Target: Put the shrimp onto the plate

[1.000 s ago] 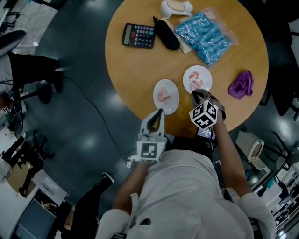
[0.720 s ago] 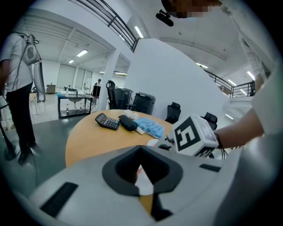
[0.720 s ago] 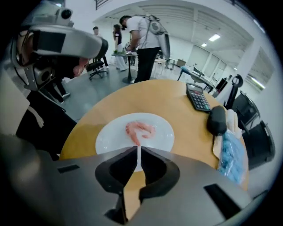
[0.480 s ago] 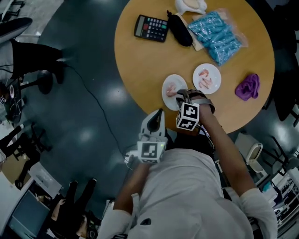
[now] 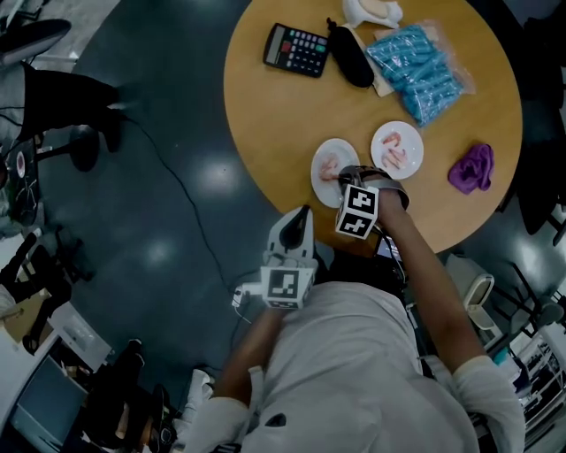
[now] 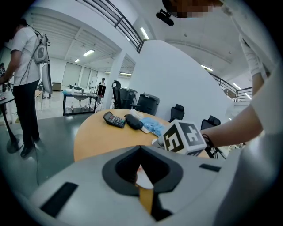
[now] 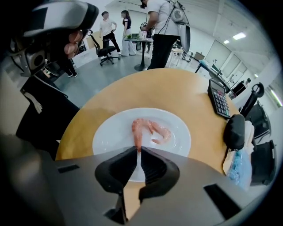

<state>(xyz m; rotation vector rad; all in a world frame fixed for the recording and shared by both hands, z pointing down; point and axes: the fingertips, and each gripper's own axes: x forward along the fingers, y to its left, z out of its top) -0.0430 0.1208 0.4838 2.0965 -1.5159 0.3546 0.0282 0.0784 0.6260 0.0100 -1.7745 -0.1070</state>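
Two white plates lie near the round table's front edge. On the left plate (image 5: 324, 183) (image 7: 110, 132) lie two pink shrimps. My right gripper (image 5: 347, 176) (image 7: 137, 151) points almost straight down over it. Its jaws have just been closing and now pinch the tail of the nearer shrimp (image 7: 138, 130); the other shrimp (image 7: 161, 132) lies beside it. The right plate (image 5: 410, 137) carries more shrimp (image 5: 394, 156). My left gripper (image 5: 300, 213) (image 6: 140, 166) hangs off the table's front edge, shut and with nothing in it.
Further back on the wooden table (image 5: 283, 115) are a calculator (image 5: 296, 49), a black case (image 5: 351, 57), a bag of blue packets (image 5: 420, 62) and a white object (image 5: 371, 11). A purple cloth (image 5: 470, 168) lies right of the plates. People stand in the room beyond.
My right gripper has moved left from the right plate to the left plate, rolled, and closed on a shrimp's tail. The left gripper has barely shifted.
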